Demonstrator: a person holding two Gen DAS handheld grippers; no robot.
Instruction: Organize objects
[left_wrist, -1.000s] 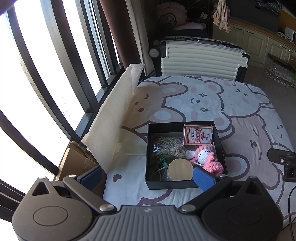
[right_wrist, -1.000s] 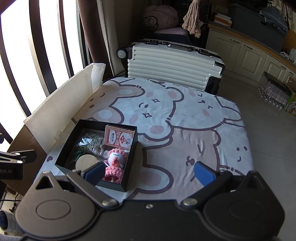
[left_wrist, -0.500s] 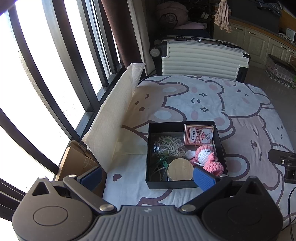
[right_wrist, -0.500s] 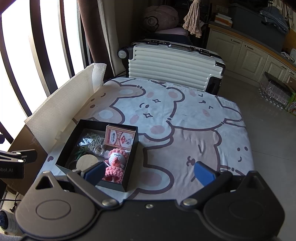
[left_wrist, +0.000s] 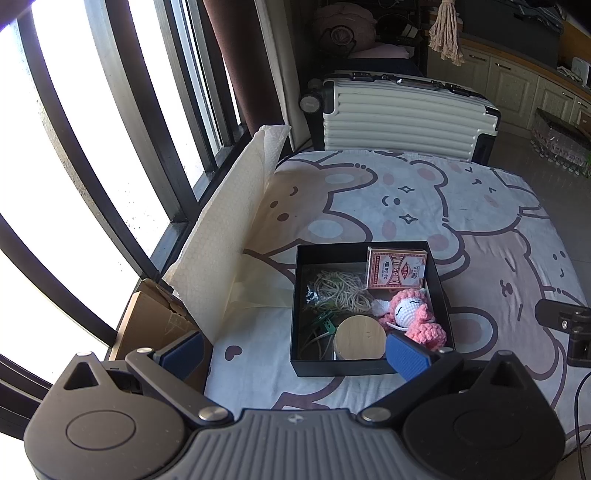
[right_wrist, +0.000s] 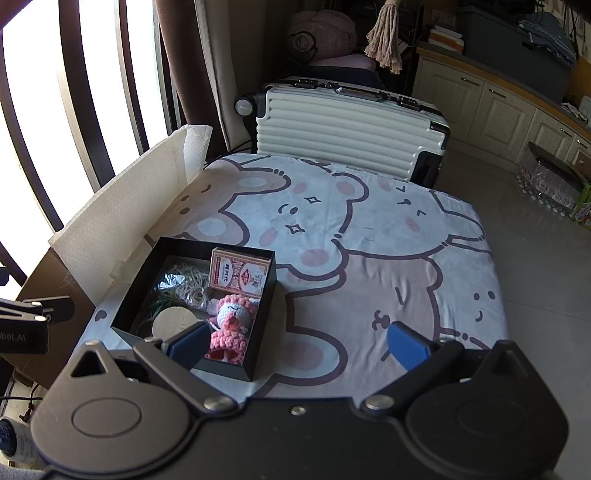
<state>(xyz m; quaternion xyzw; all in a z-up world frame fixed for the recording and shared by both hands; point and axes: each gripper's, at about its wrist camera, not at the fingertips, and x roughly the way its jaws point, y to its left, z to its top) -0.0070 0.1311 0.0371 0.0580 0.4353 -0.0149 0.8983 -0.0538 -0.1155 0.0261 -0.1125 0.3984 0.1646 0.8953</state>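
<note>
Left gripper (left_wrist: 293, 354): jaws spread wide, holding nothing. Right gripper (right_wrist: 297, 345): likewise spread, unladen. Black box (left_wrist: 299, 295) on bear-print cloth (left_wrist: 406, 206), containing card pack (left_wrist: 396, 268), crochet doll (left_wrist: 413, 314), wooden lid (left_wrist: 359, 338), cord bundle (left_wrist: 341, 291).

Red card box (left_wrist: 397, 268), print illegible, "bot.AI" on left tongs body (right_wrist: 22, 336)

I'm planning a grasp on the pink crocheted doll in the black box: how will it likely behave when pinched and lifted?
The pink crocheted doll looks like soft yarn, so it will probably squash between the pads and sag. It seems light and hardly fragile. It lies against the card box and the round wooden lid, so it may nudge them.
</note>
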